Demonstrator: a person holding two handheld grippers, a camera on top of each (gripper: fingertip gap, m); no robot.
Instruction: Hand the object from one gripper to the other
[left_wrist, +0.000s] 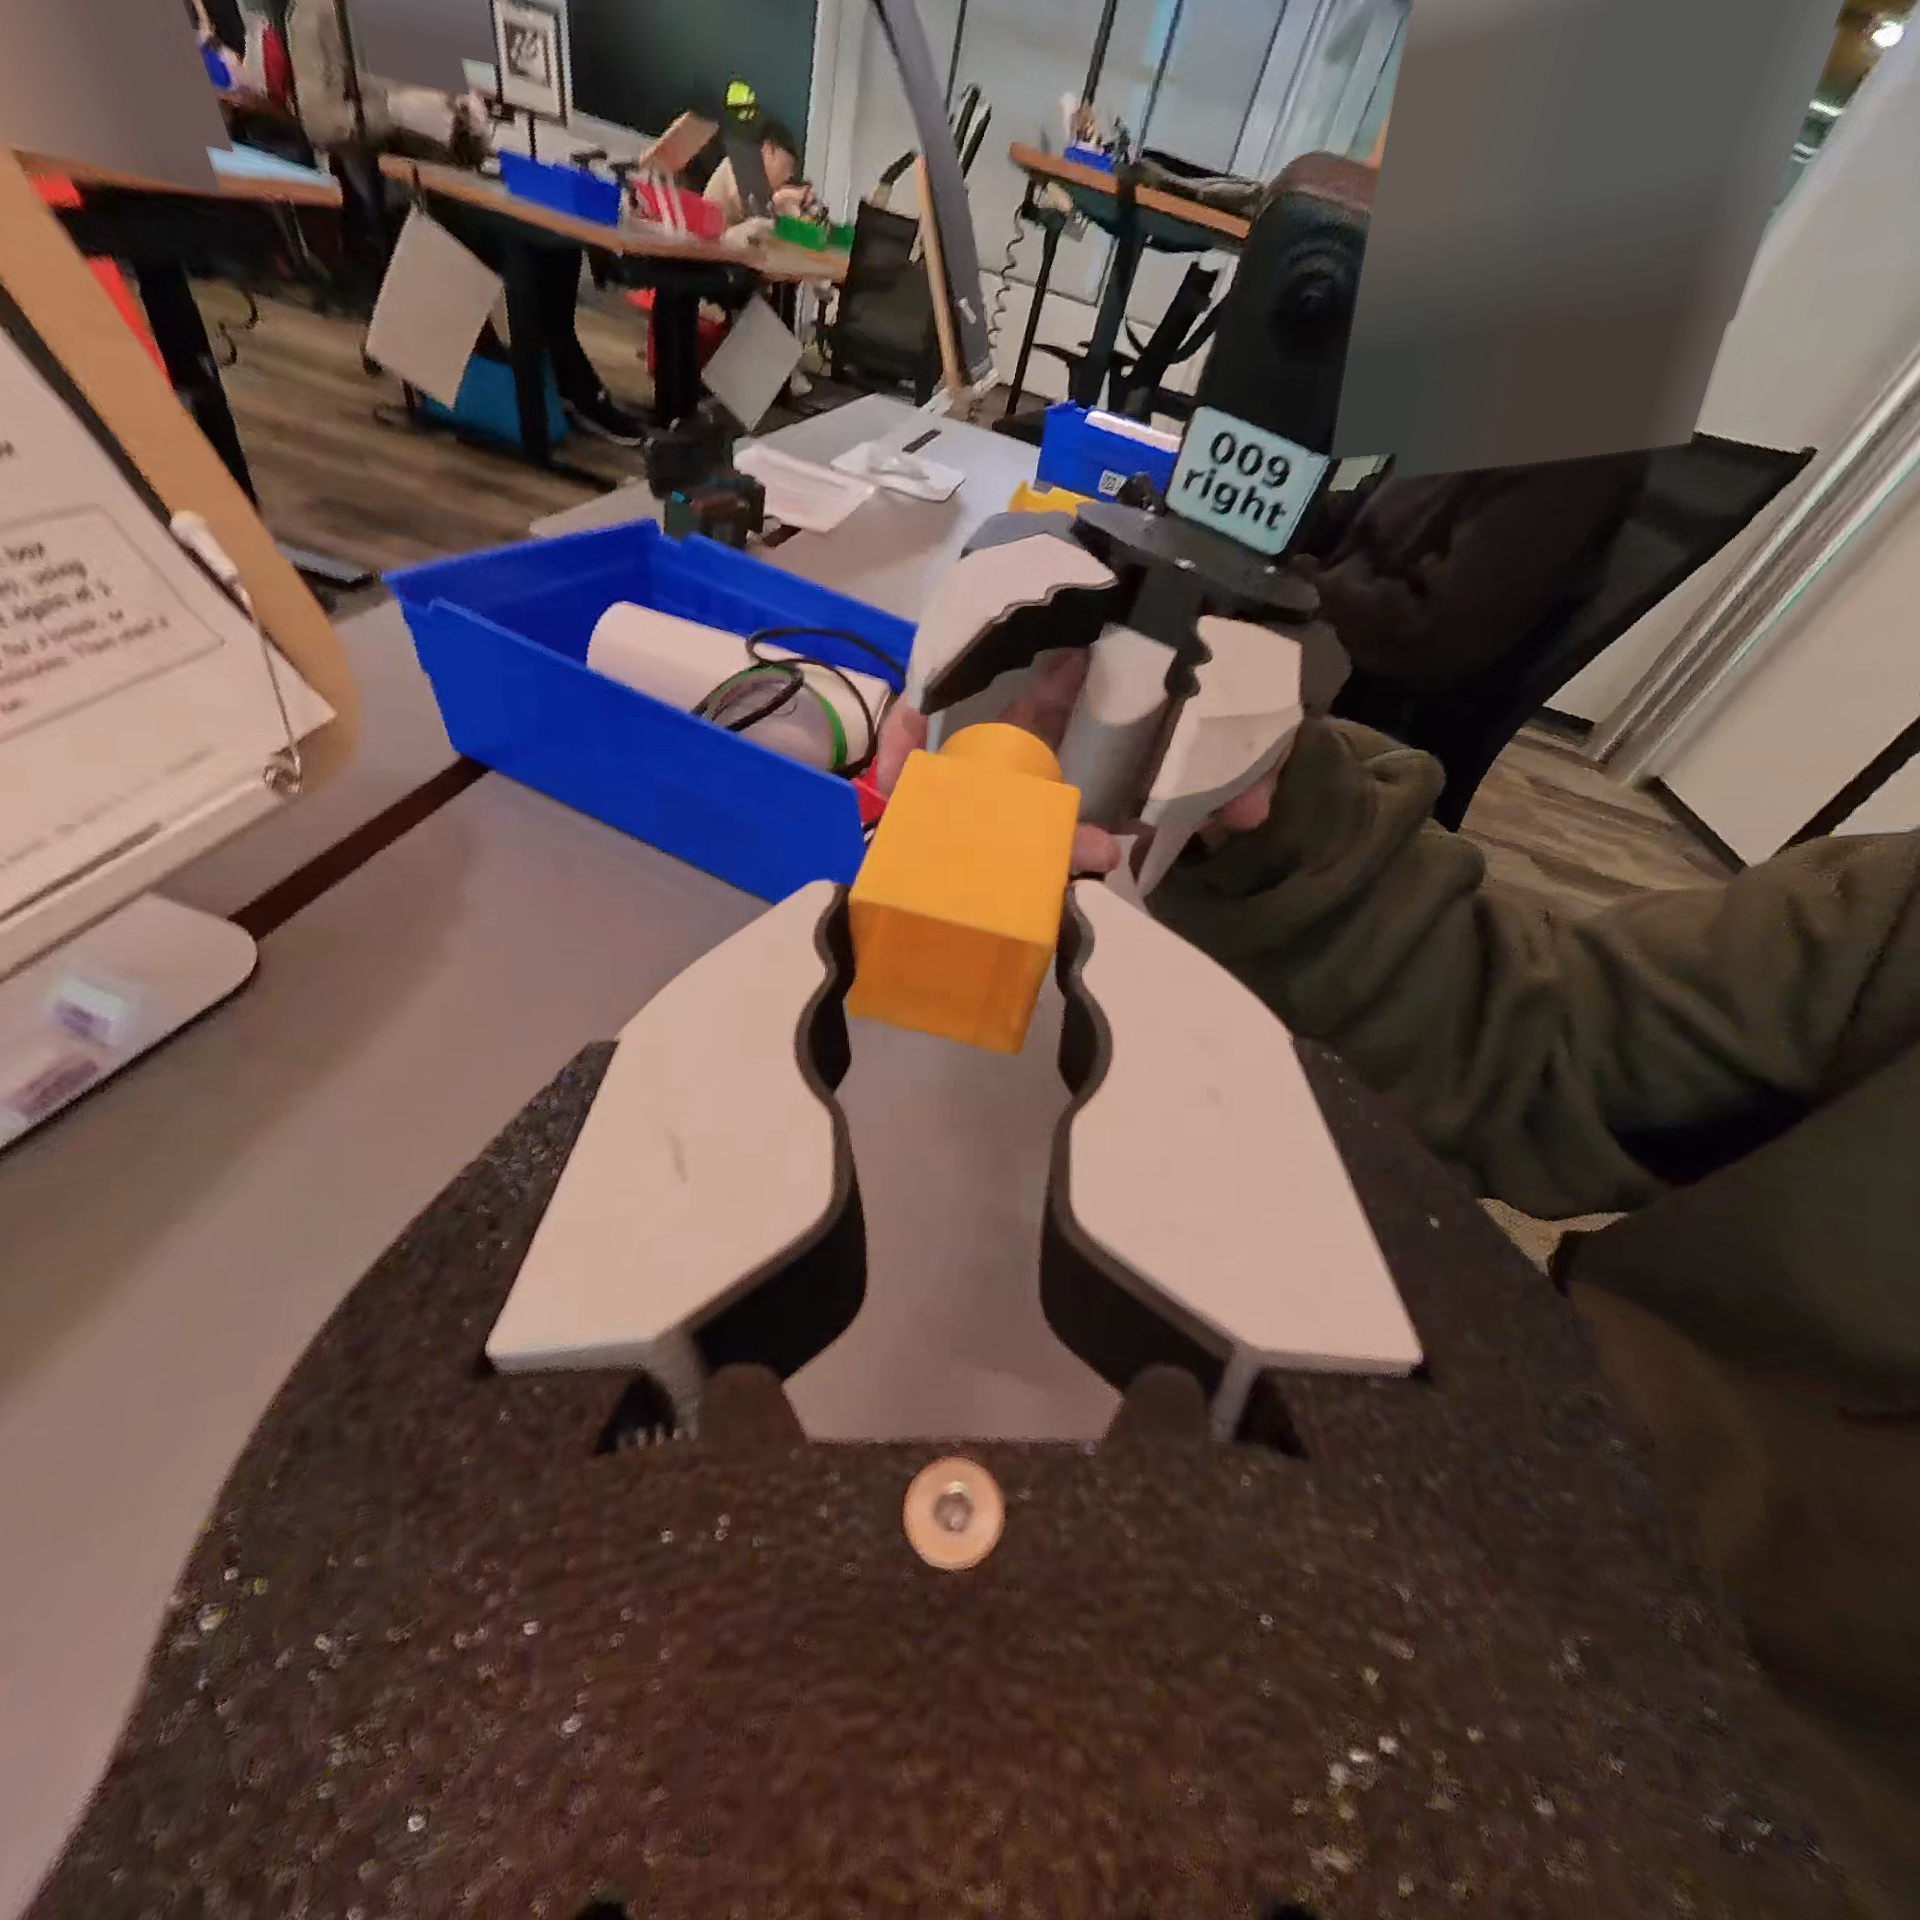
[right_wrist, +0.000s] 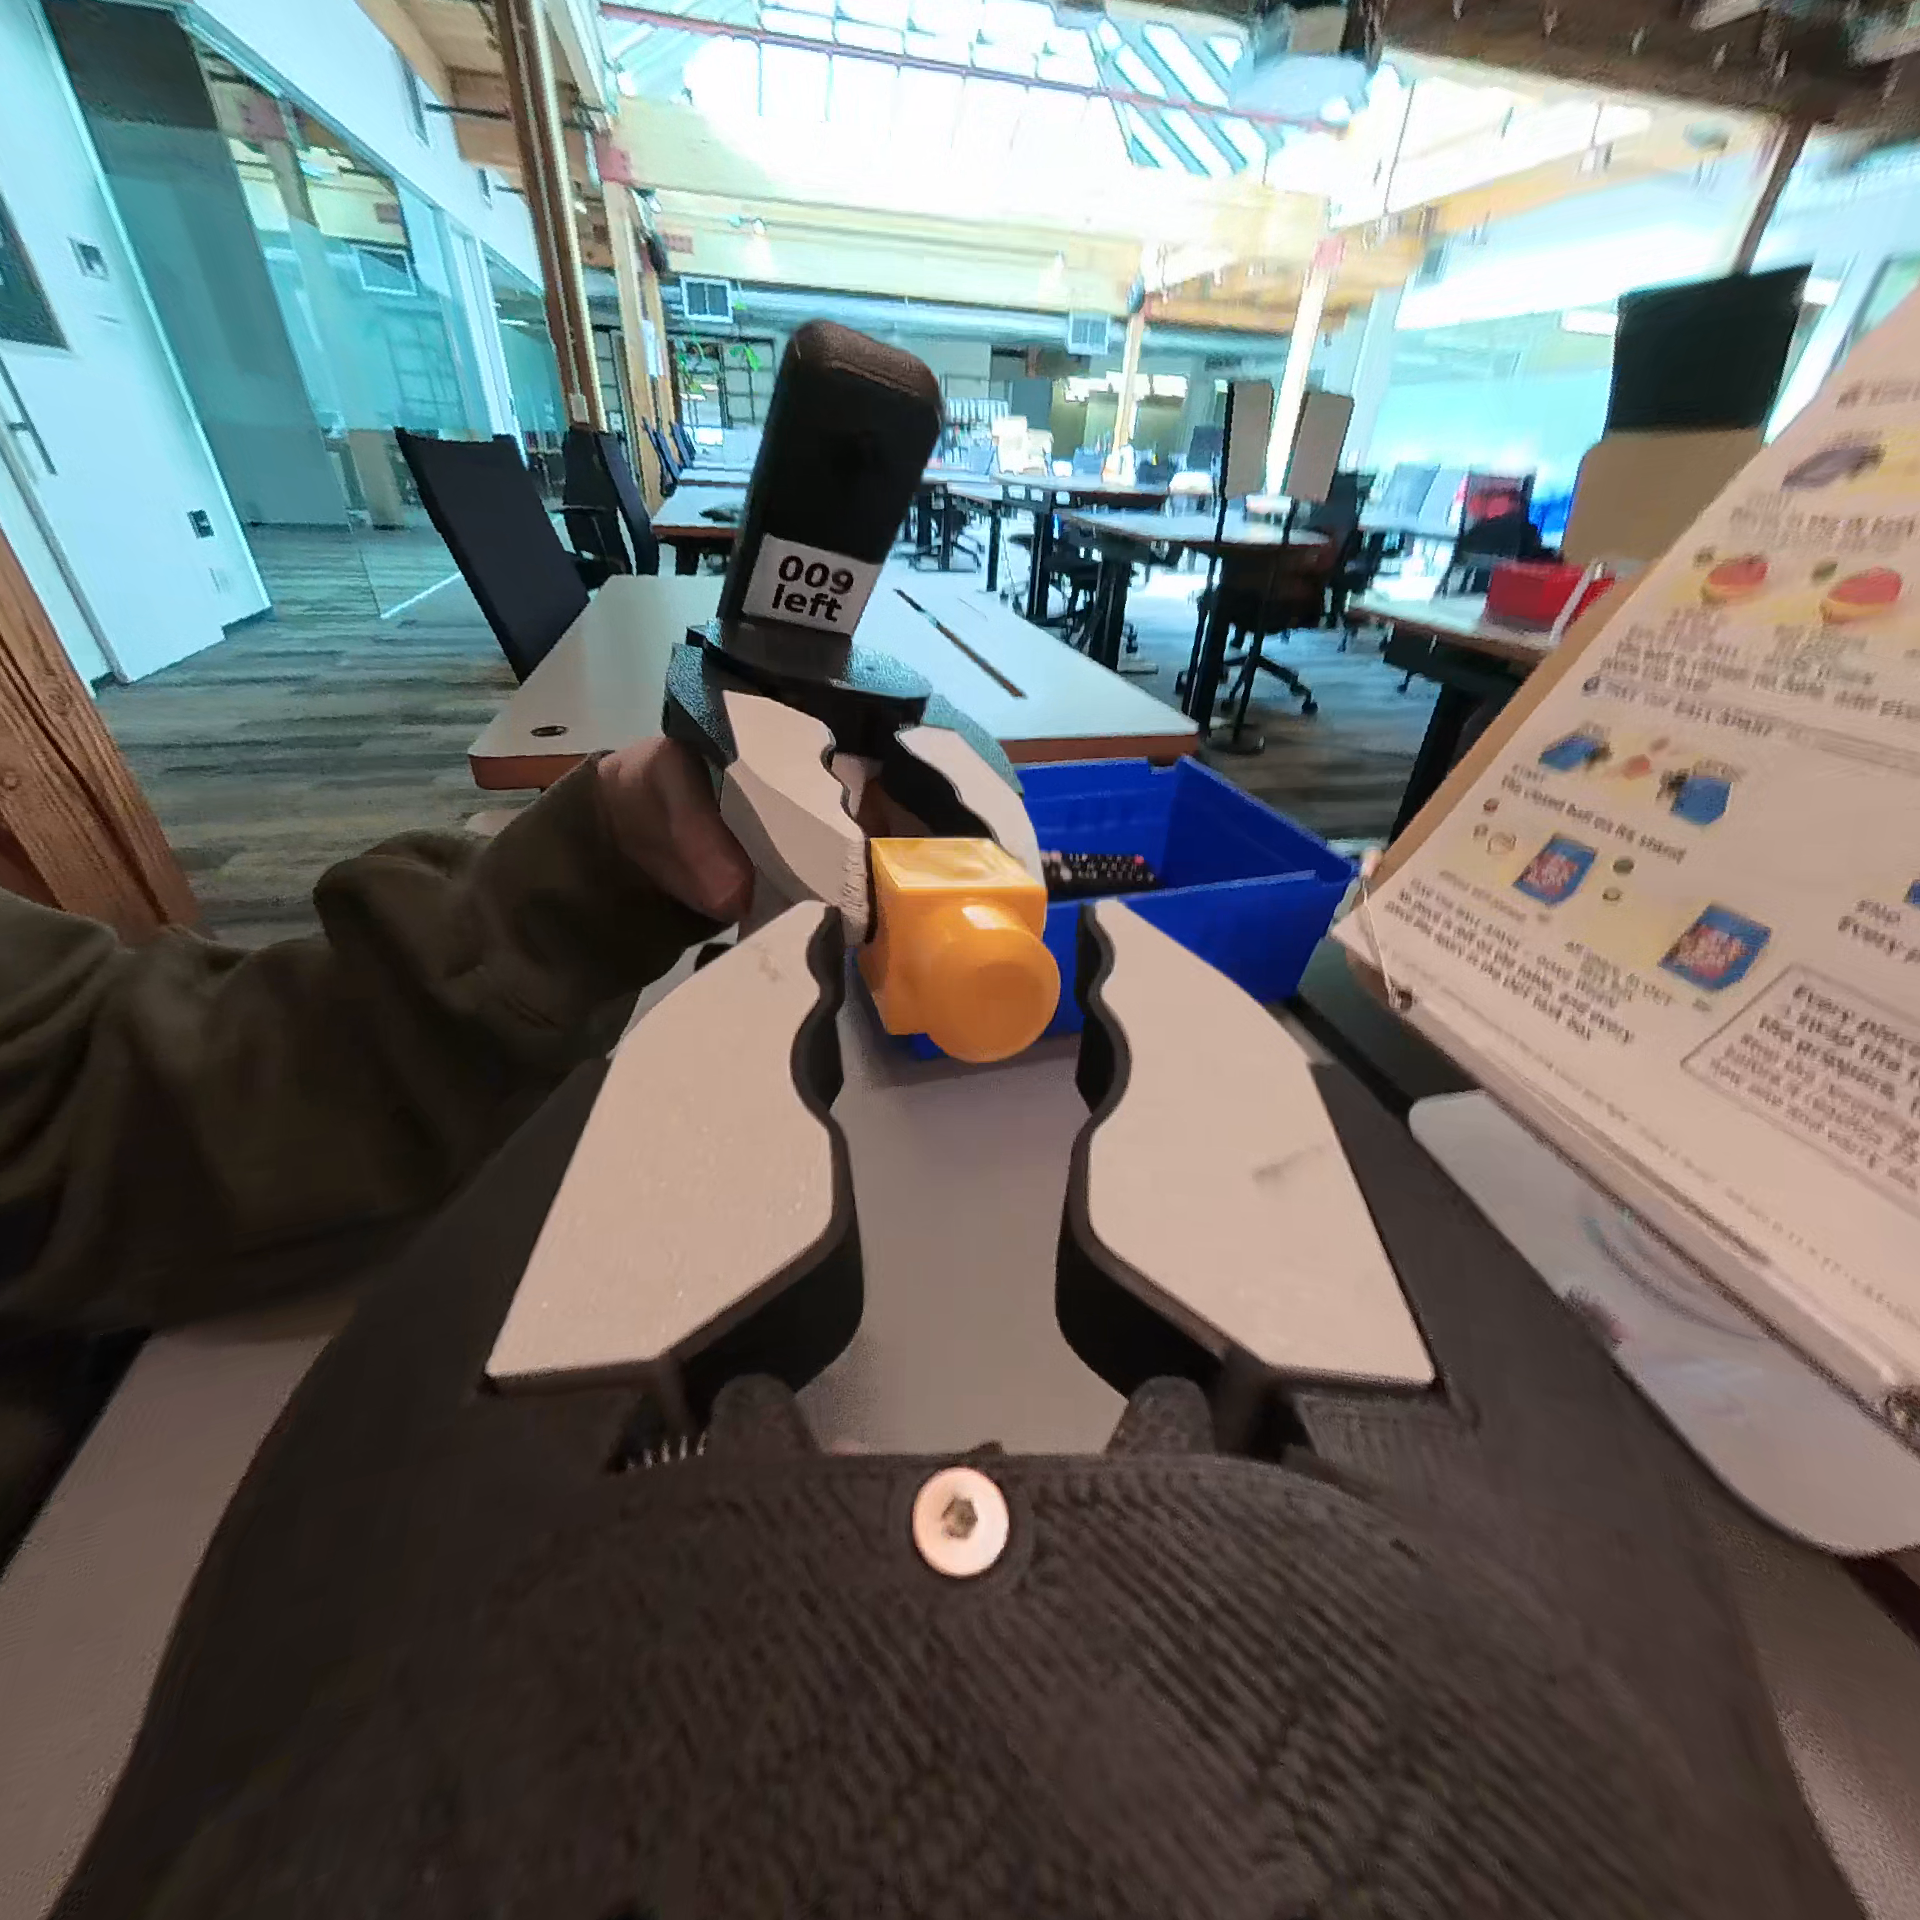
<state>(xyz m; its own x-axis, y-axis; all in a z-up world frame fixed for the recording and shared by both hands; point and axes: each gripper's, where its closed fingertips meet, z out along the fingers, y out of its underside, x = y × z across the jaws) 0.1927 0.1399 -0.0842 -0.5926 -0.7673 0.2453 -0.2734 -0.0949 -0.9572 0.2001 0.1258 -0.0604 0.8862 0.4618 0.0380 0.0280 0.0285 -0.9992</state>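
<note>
My left tongs (left_wrist: 951, 920) are clamping the yellow block (left_wrist: 961, 904) above the table (left_wrist: 343, 1039); my right tongs (right_wrist: 961, 935) are standing apart around its knob.

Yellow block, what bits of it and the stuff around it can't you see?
- Yellow block: its gripped sides, in both views, are covered by the jaws of the left gripper.
- Blue bin: most of its inside, in the right wrist view, is hidden by the block and the bin's own wall.
- Paper sheet: in the right wrist view it is cut off by the right edge, and its print is blurred.
</note>
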